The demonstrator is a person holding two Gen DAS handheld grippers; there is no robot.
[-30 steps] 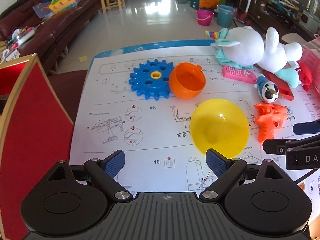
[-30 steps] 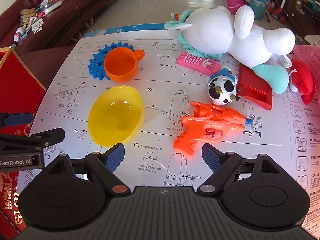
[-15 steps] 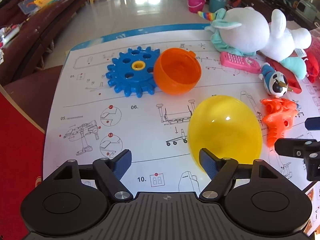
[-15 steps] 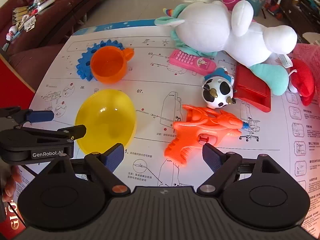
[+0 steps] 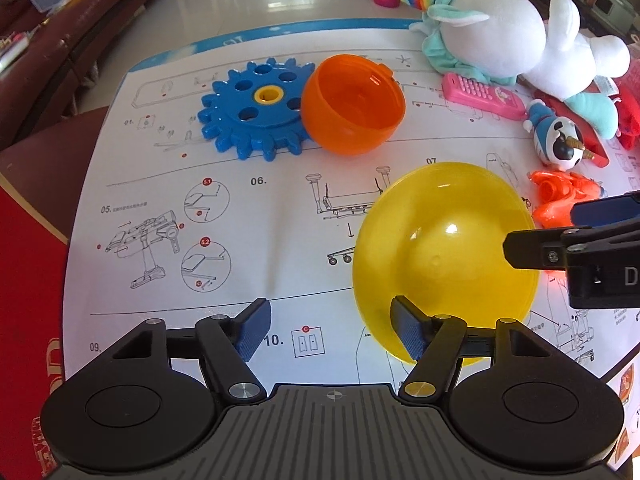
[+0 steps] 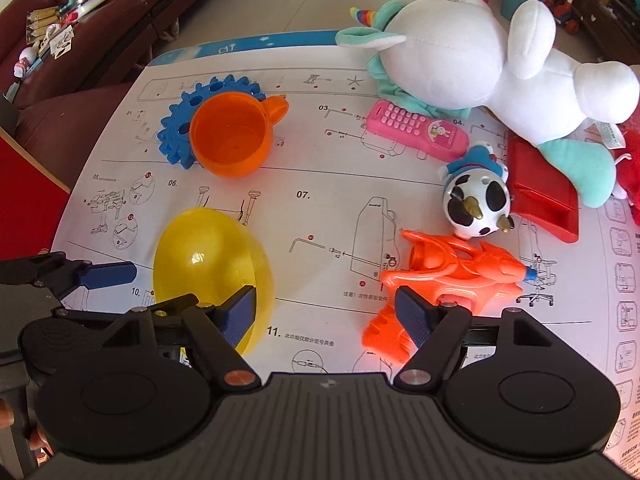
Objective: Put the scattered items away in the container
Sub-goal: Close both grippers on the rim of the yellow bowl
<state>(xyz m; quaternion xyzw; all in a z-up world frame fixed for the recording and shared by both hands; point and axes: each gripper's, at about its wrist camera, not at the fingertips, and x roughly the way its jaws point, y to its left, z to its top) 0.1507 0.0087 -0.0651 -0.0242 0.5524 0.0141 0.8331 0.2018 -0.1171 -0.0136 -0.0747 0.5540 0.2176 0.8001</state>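
Observation:
A yellow half-shell bowl (image 5: 444, 260) lies on the white instruction sheet (image 5: 280, 220); it also shows in the right wrist view (image 6: 212, 256). My left gripper (image 5: 332, 330) is open just before it, its right finger at the bowl's near rim. My right gripper (image 6: 326, 312) is open, low over the sheet between the yellow bowl and an orange water pistol (image 6: 440, 280). An orange half-shell cup (image 5: 354, 104) leans on a blue gear (image 5: 256, 108). The container is a red box (image 5: 24, 280) at the left edge.
At the far right lie a white plush unicorn (image 6: 480, 60), a pink toy phone (image 6: 416, 130), a cow-patterned ball figure (image 6: 476, 200) and a red block (image 6: 544, 196). A brown sofa (image 6: 100, 20) stands beyond the table's left side.
Both grippers have moved forward and lower toward the yellow bowl, which now looms larger. The right gripper has drawn closer to the left one. Jaws stayed open.

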